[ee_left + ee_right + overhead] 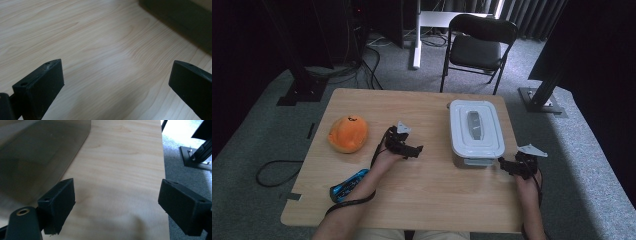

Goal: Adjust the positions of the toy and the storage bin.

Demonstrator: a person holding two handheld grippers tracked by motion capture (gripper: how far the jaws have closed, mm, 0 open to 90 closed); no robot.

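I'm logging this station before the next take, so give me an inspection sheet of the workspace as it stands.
Surface: light wooden table, bare wood between the items.
Job's things: lidded storage container, white lid shut, near the right edge; both grippers flank it, neither touching.
Clutter: orange plush toy at the left; blue packet by the left forearm.
Grippers: left gripper low over the table, jaws apart, nothing held; right gripper at the container's near right corner, jaws apart, nothing held.
Cables: black cable trailing along the left forearm; loose cable loop on the floor.
Surroundings: grey carpet, black folding chair behind the table, dark stands at both sides.
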